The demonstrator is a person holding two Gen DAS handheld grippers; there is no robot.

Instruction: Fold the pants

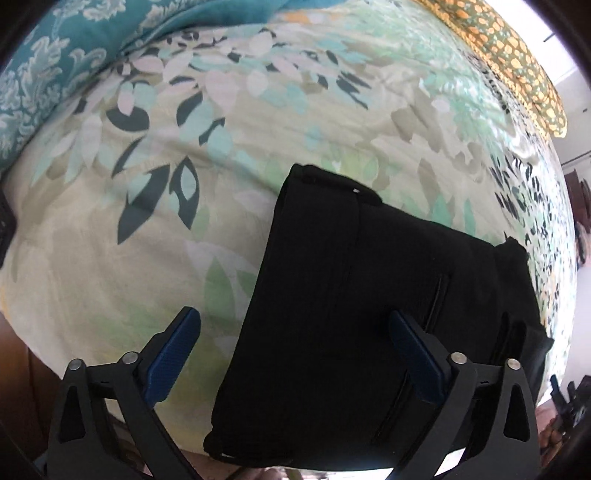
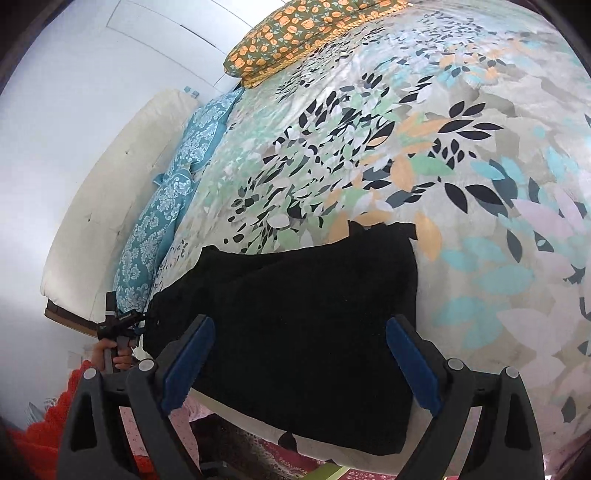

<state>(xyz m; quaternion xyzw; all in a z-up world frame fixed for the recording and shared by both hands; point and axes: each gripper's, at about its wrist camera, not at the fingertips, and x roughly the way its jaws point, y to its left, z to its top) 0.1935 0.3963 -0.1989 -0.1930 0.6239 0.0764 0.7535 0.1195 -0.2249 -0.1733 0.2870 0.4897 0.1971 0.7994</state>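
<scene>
I am inspecting the black pants [image 1: 369, 314], which are lying folded into a compact rectangle on the floral bedspread [image 1: 147, 240], near the bed's front edge. My left gripper [image 1: 295, 350] is hanging over them with its blue pads [image 1: 173, 354] spread wide and nothing between them; my right gripper [image 2: 299, 362] is likewise standing open and empty above the same bundle. A patterned pillow [image 2: 295, 29] and a teal cushion [image 2: 166, 206] are lying well apart from the work.

Judgement: the fabric is looking soft, light and limp, stacked in several layers, so it will likely sag and slide apart if lifted by one layer only. I am recommending a hold across a folded edge, pinching all layers together, one gripper at each end. The fold is appearing nearly complete.
</scene>
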